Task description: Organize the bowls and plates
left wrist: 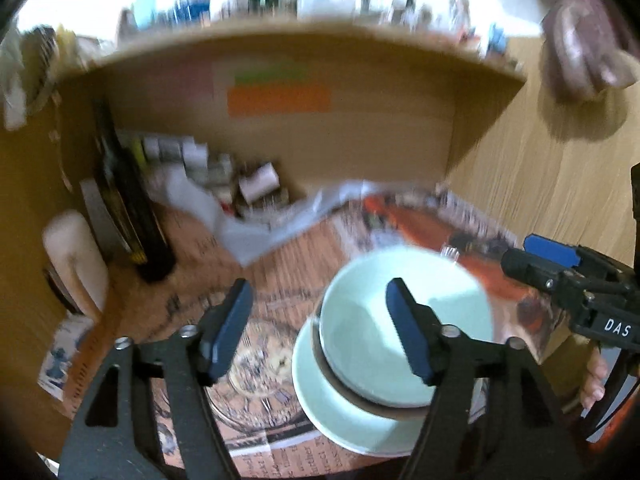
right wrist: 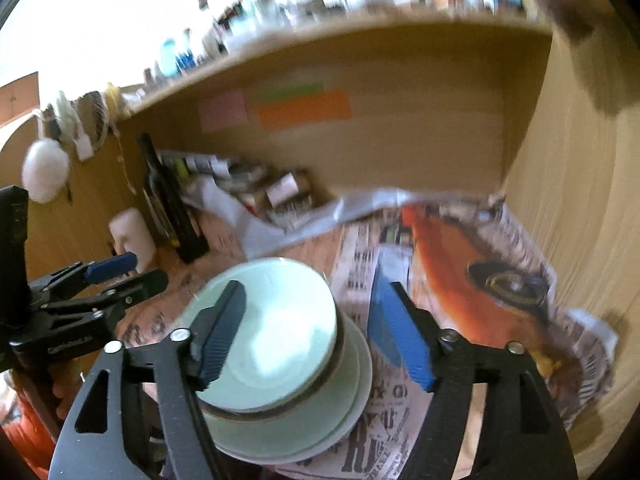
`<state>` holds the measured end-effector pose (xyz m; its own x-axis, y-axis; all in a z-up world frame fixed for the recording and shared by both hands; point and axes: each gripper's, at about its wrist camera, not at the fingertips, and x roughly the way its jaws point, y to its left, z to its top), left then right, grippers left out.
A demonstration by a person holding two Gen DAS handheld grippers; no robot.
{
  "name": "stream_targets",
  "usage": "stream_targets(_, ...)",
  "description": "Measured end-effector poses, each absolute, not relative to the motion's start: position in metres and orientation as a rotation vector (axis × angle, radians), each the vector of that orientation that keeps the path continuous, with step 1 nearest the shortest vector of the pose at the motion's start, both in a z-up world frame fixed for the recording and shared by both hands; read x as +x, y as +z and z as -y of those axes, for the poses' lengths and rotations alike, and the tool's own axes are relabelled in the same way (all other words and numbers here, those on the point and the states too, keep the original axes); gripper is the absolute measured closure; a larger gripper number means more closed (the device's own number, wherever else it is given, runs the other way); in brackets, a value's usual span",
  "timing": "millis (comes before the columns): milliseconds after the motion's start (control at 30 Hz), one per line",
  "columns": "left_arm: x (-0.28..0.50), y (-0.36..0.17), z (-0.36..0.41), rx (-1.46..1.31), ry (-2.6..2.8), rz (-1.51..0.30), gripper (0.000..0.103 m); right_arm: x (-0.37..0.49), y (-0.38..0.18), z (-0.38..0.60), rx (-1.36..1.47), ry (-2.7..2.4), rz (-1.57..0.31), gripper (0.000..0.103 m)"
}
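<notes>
Left gripper (left wrist: 320,328) and right gripper (right wrist: 308,332) — jaws spread, gripping nothing. Bowl (left wrist: 368,320) sits on plate (left wrist: 340,420) beneath the jaws.

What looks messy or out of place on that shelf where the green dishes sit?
A crumpled clear plastic sheet sprawls over the newspaper lining behind the dishes. The pale green bowl sits off-centre on its plate. Nothing looks spilled or broken, though the pictures are blurred.

We are holding the left gripper (left wrist: 320,328) and the right gripper (right wrist: 316,332) side by side, angling both downward, fingers (left wrist: 408,332) spread apart, gripping nothing between them.
</notes>
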<state>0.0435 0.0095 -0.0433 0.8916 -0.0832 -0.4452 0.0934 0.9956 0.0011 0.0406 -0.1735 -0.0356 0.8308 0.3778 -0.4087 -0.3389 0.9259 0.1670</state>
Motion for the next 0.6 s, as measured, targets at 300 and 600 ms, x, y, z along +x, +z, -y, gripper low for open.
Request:
stream_targets(300,-0.009,-0.018,0.001,0.044,-0.075,-0.249,0.010,0.004,-0.014,0.177,0.117,0.391,-0.299,0.023)
stream_targets(600,-0.035,-0.017,0.008,0.036,-0.083,-0.195,0.003,-0.030,-0.012,0.177,0.107,0.385,-0.197,0.000)
